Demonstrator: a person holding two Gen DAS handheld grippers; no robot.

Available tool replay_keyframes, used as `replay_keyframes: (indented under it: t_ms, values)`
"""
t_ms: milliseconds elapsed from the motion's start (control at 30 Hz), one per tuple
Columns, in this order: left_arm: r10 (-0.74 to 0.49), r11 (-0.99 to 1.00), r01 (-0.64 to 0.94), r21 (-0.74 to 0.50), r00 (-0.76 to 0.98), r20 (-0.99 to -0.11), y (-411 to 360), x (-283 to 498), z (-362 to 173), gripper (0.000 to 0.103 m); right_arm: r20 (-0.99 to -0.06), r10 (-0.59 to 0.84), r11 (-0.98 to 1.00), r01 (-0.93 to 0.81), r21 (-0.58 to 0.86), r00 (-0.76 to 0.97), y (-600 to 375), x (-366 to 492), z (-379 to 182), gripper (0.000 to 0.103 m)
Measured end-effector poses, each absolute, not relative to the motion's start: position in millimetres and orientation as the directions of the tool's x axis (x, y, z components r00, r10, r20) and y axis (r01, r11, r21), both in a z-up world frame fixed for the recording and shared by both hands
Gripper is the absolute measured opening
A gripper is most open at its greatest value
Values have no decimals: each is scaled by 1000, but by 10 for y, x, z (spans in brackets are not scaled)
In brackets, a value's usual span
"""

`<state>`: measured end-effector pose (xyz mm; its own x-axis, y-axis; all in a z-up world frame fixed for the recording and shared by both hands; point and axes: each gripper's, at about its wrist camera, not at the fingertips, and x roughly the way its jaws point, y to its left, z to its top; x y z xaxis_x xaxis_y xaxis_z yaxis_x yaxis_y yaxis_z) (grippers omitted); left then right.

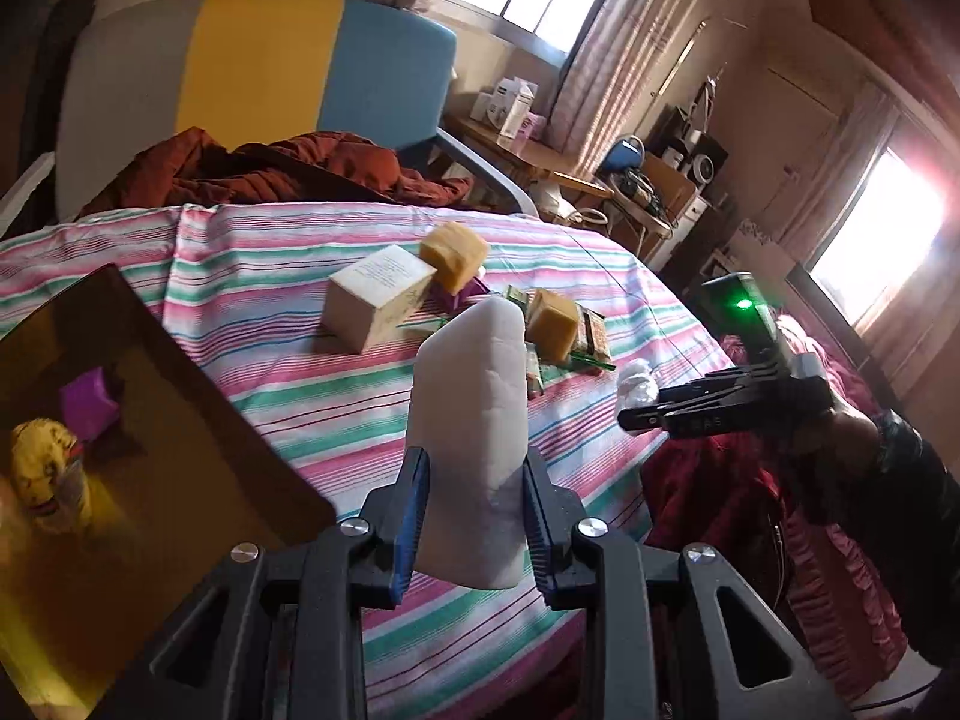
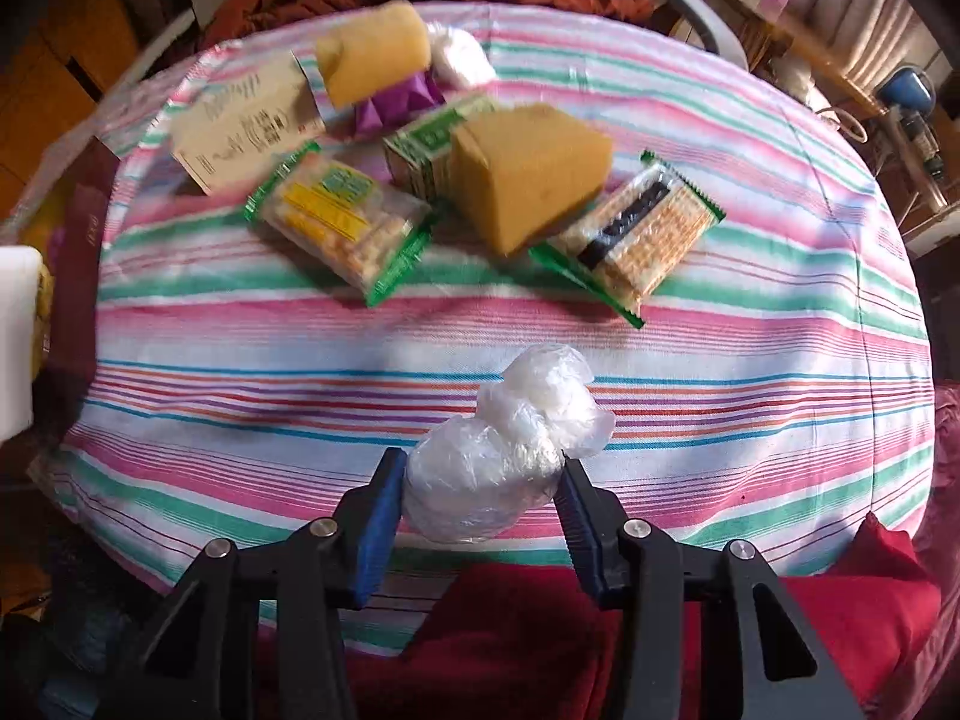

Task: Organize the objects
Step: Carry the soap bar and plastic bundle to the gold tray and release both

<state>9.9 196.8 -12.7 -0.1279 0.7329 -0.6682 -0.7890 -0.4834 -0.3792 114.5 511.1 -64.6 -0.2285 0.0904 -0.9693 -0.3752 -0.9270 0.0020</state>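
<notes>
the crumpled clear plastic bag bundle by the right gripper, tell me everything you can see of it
The crumpled clear plastic bag bundle is a whitish, translucent wad of thin wrinkled film, rounded at its near end and with a looser knob and a flap at its far end. It lies on the striped pink, green and white cloth, apart from the snack packets. The right gripper straddles its rounded end, and both blue pads are against its sides.

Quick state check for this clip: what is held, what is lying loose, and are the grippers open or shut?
left gripper: shut on white foam block, lifted.
right gripper: pads on clear plastic bundle lying on striped cloth.
cracker packets: sealed, lying loose.
yellow sponges: loose, resting on other items.
</notes>
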Motion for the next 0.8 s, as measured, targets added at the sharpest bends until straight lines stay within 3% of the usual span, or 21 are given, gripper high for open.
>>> replay_keyframes:
  t_ms: [233,400,633,800]
  values:
    - [735,-581,-704,-409,-236,-636,1409,-37,-32,30,-888,19,-964,-245,105,-459,4400,854,-44,50]
    - [681,-694,-603,-394,-371,-631,863,-268,29,30,-813,-126,-979,-59,193,-568,3602,401,229,50]
    - [543,-835,-410,-367,-506,-670,147,-639,-97,30,-772,-315,-948,138,288,-552,2563,-67,184,50]
    - [498,-862,-381,-335,-510,-701,-28,-729,-272,31,-802,-374,-927,211,310,-465,2032,-268,-116,53]
